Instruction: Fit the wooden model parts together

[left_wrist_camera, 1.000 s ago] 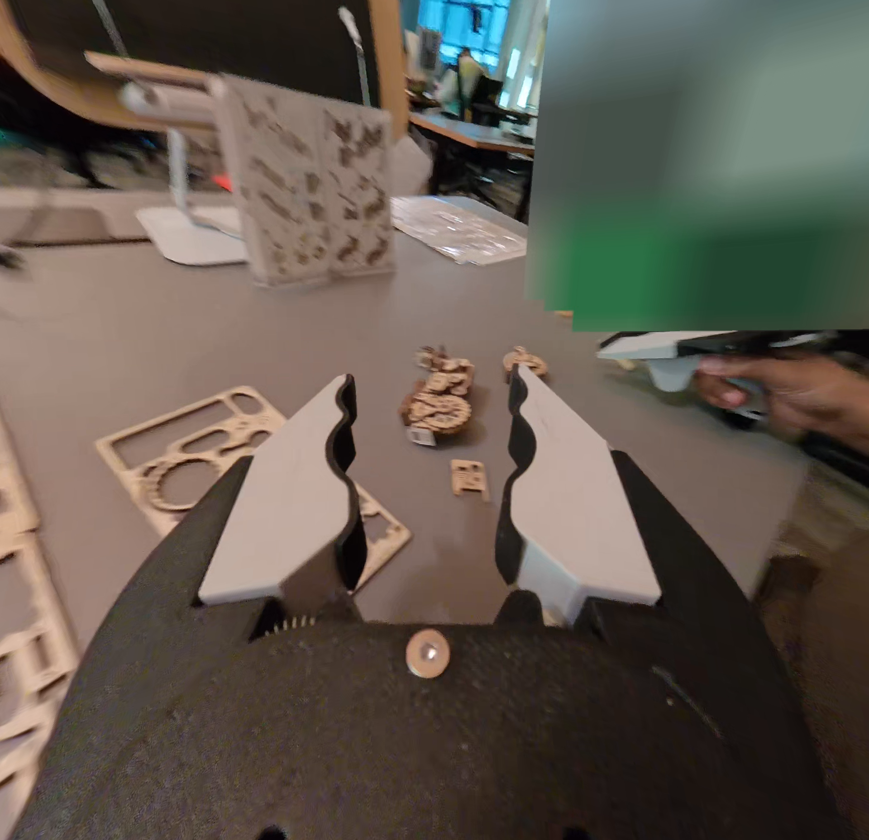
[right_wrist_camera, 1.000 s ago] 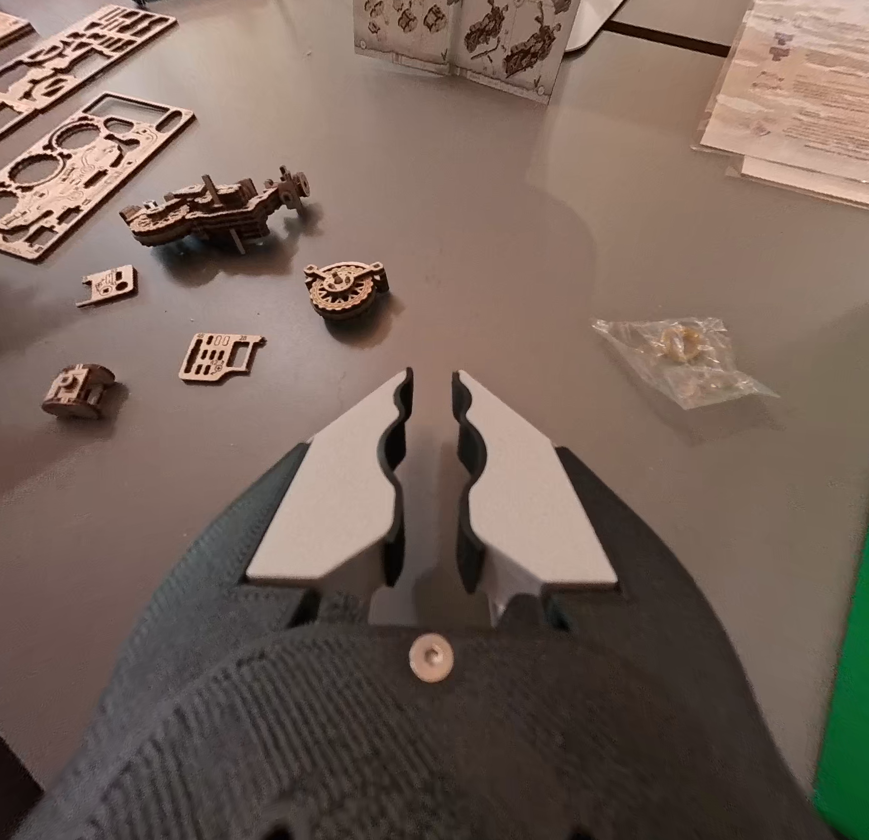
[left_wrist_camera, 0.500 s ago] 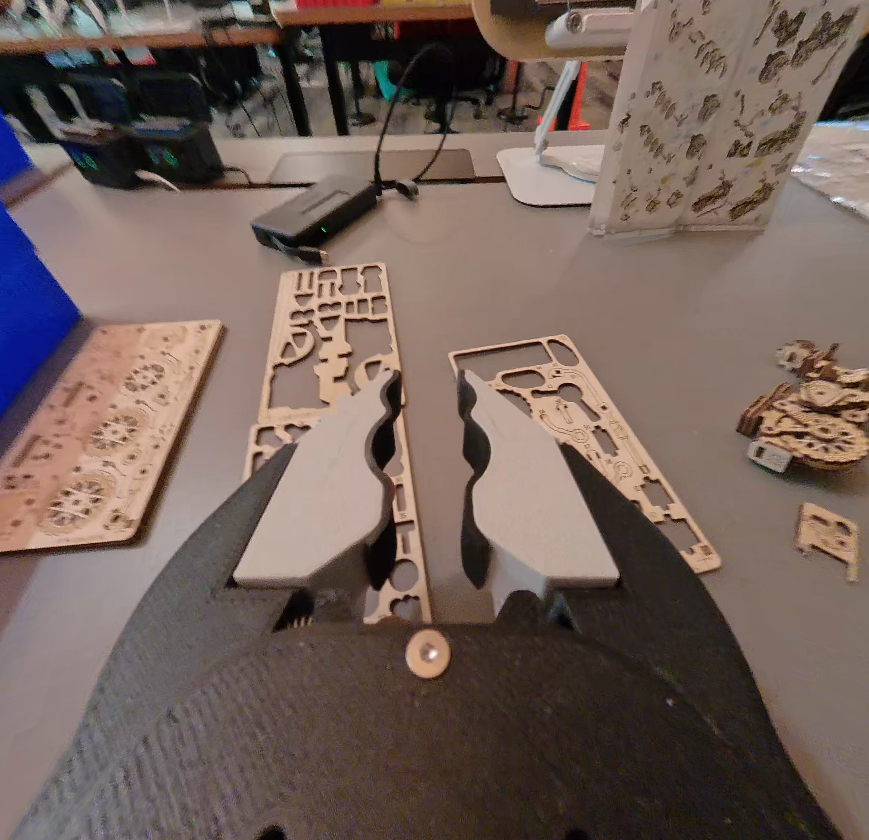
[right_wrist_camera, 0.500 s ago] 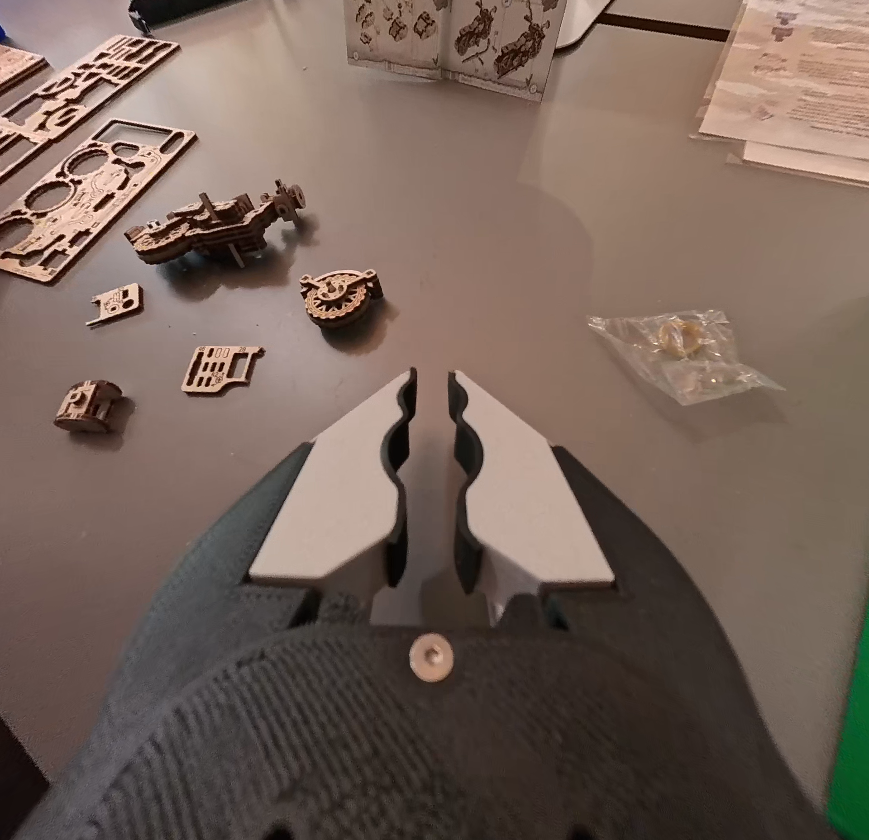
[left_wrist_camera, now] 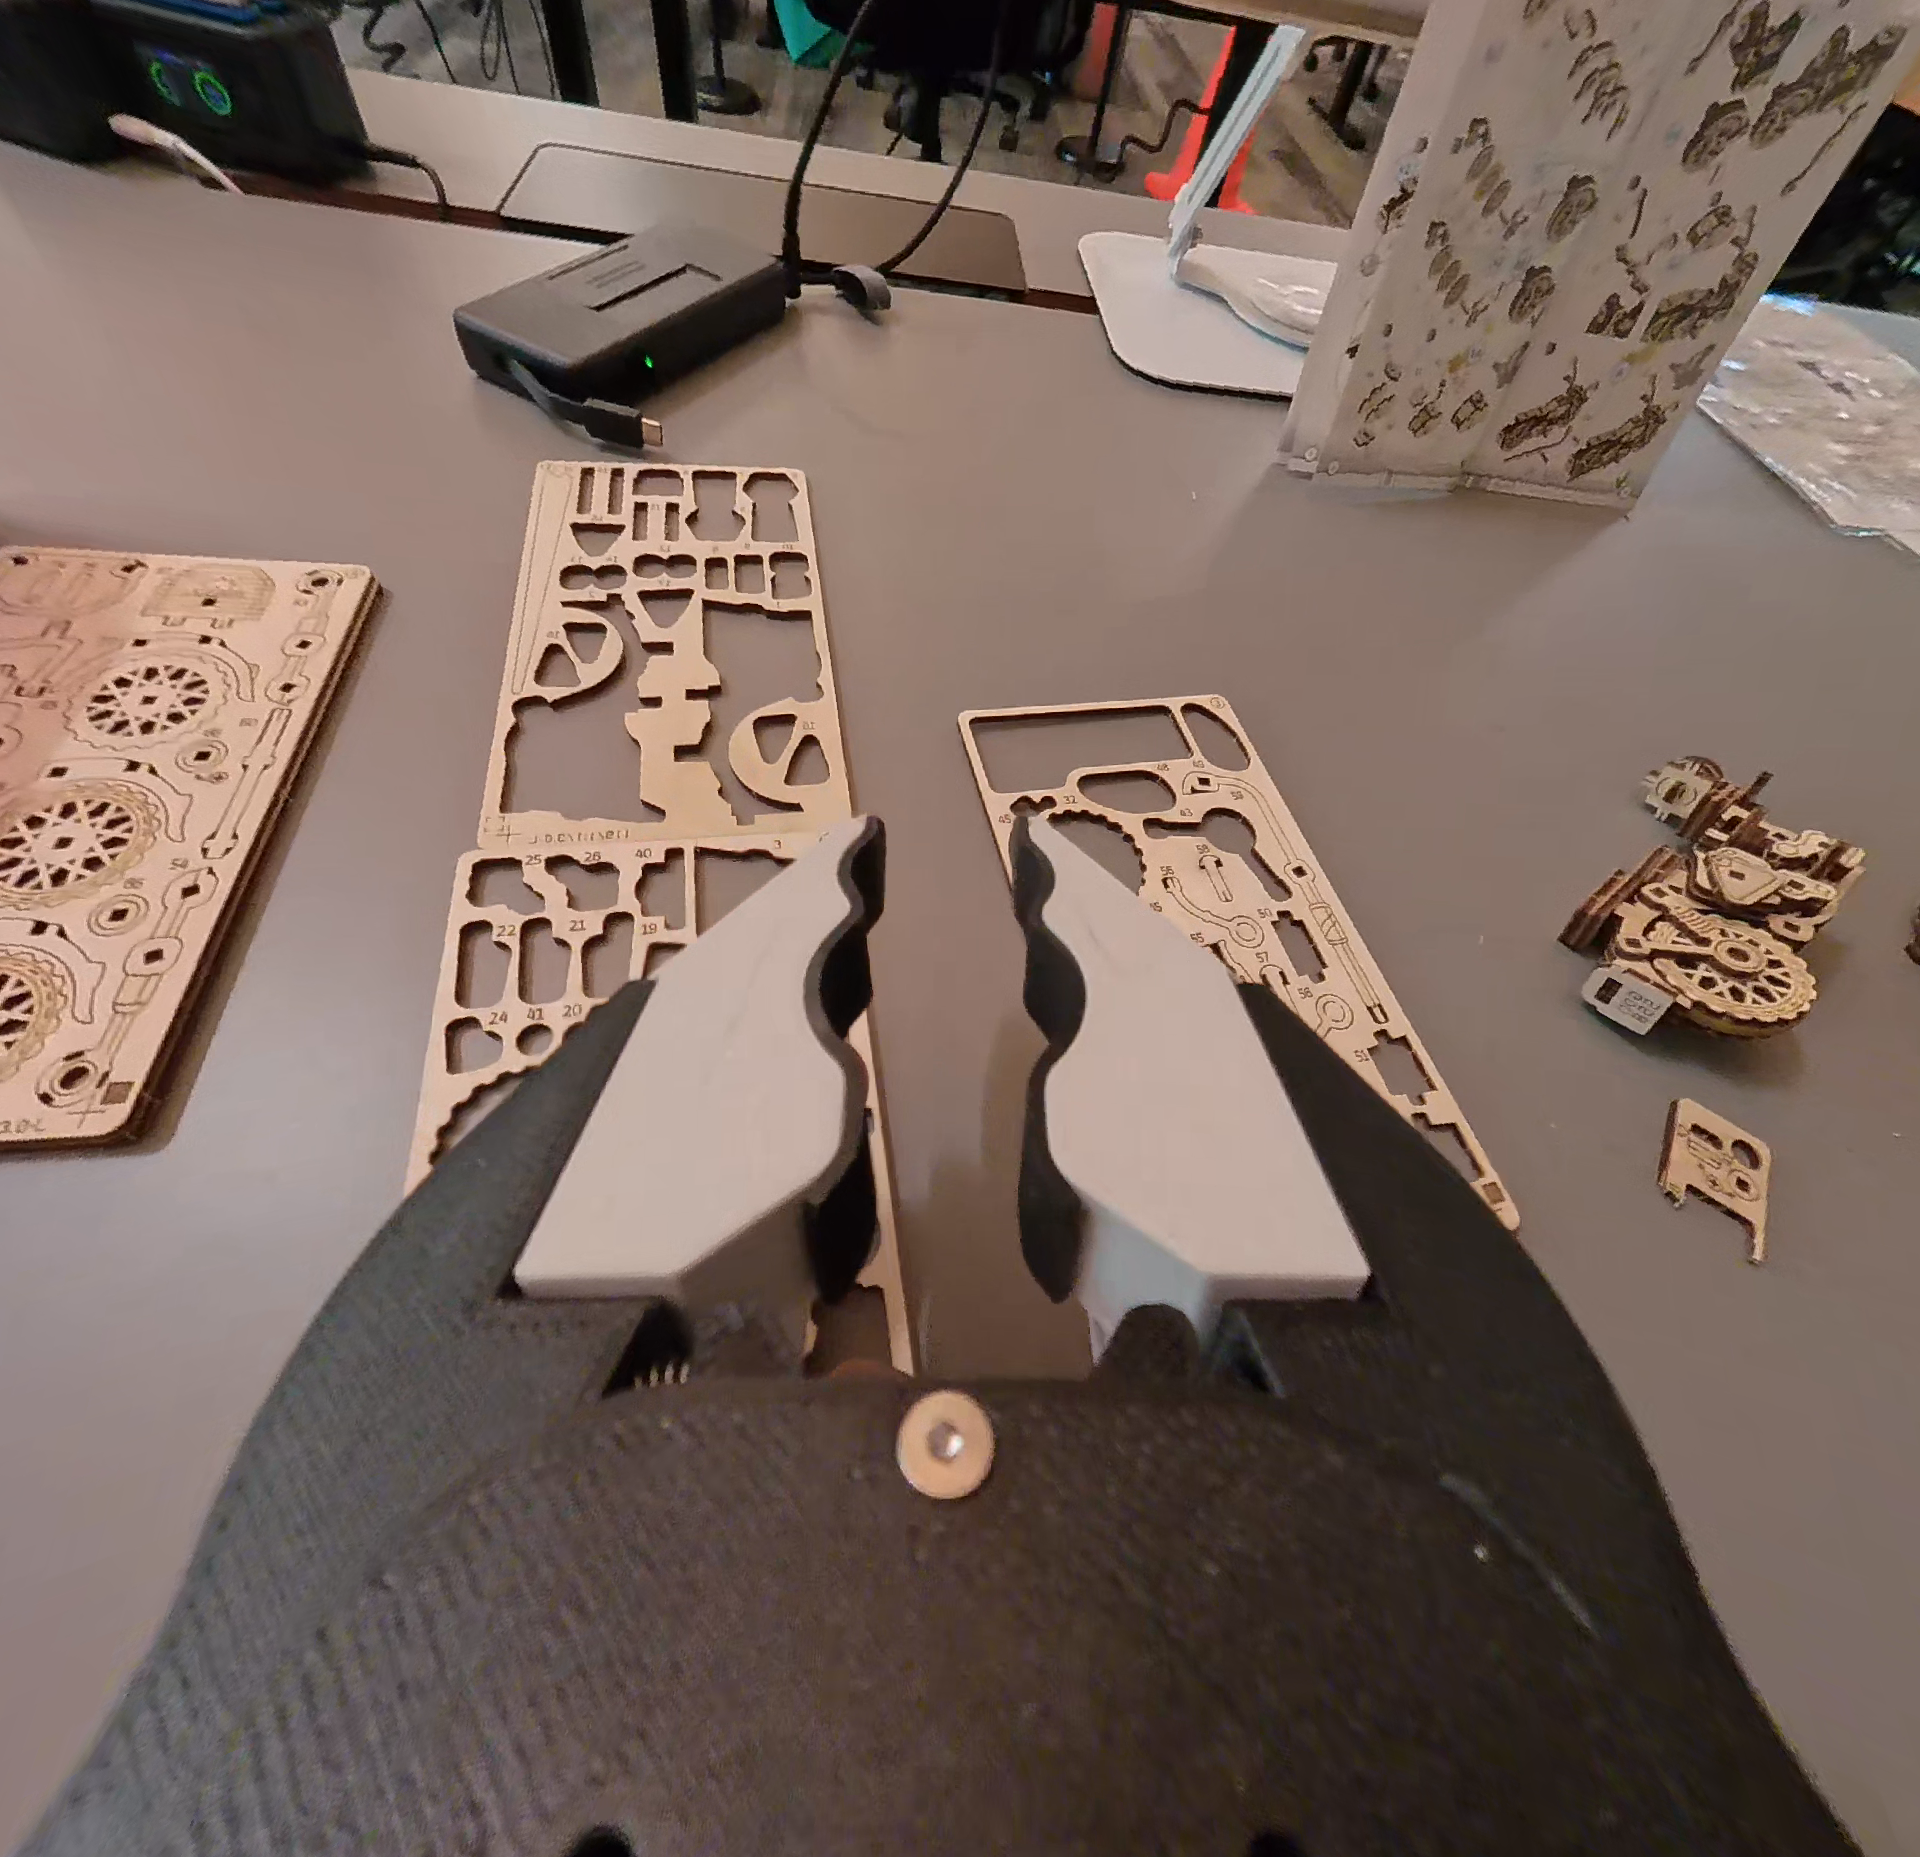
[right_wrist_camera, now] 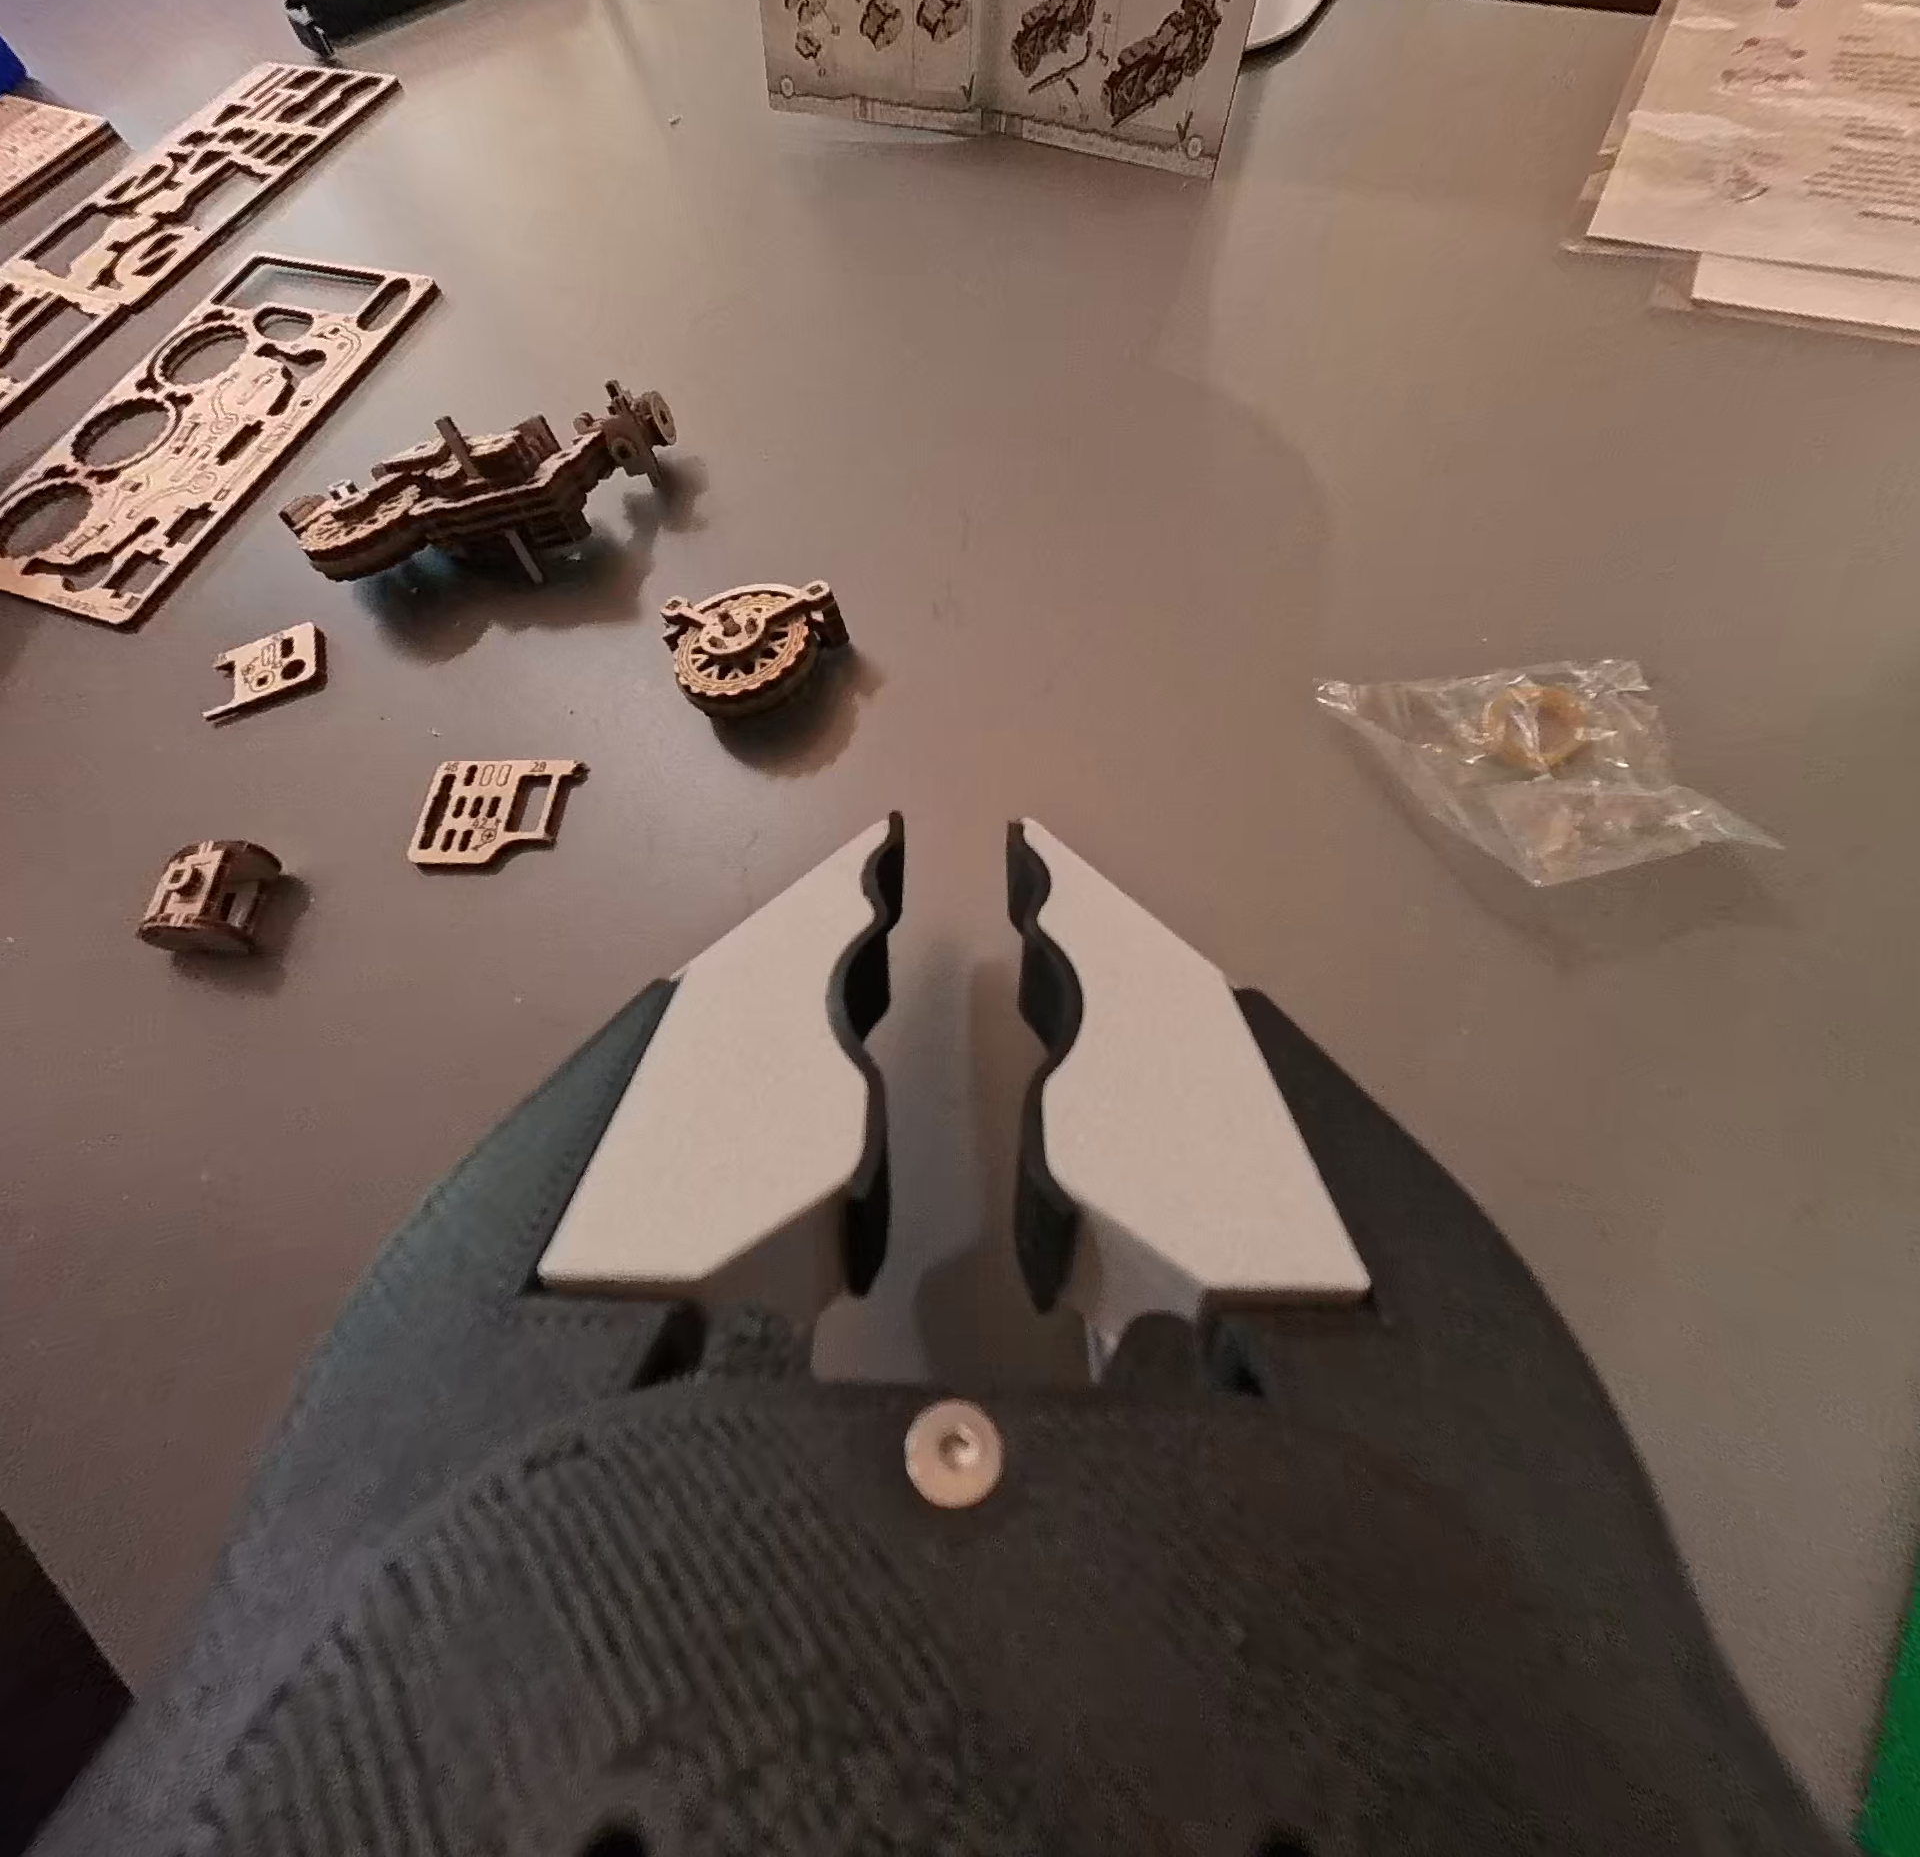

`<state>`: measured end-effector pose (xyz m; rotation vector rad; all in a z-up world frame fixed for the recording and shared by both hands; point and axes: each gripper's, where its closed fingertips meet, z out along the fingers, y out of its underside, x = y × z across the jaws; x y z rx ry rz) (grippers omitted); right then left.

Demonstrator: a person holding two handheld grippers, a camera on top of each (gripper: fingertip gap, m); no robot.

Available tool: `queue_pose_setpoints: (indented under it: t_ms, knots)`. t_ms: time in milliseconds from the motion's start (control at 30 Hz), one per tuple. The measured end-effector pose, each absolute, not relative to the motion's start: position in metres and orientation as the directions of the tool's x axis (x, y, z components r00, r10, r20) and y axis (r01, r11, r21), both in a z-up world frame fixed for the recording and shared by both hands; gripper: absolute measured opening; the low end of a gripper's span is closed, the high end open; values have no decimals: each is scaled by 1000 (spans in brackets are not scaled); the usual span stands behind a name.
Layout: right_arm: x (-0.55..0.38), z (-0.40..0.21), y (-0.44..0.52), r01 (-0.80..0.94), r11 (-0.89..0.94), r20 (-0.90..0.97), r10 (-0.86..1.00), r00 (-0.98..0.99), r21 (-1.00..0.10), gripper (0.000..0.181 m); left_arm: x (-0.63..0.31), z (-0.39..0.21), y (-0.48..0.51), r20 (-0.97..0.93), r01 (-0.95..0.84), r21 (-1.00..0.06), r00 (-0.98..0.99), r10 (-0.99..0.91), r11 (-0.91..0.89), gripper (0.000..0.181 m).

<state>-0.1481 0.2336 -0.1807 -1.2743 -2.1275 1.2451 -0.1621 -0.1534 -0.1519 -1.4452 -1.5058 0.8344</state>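
Model body lies ahead-left of our right gripper, long axis across our view, wheel part nearer. Left gripper faces the cut-out sheets. Both grippers are half-open, holding nothing.

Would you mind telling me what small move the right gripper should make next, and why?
Probably ease the right gripper forward and left toward the wheel assembly. Its jaws are slightly parted and empty, that loose part lies closest ahead, and the partly built model body it likely joins sits just beyond. The left gripper is also empty, over the cut-out sheets.
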Motion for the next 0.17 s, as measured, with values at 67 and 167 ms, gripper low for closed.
queue_pose_setpoints:
  t_ms: [67, 167]
  knots:
    - [-148, -181, 233, 521, 204, -125, 841, -527, -829, 19, -162, -154, -154, 152, 420, -899, 36, 988, 123, 19]
    - [-148, -181, 233, 522, 203, -128, 839, -529, -828, 20, -162, -155, -156, 173, 428, -892, 22, 985, 147, 15]
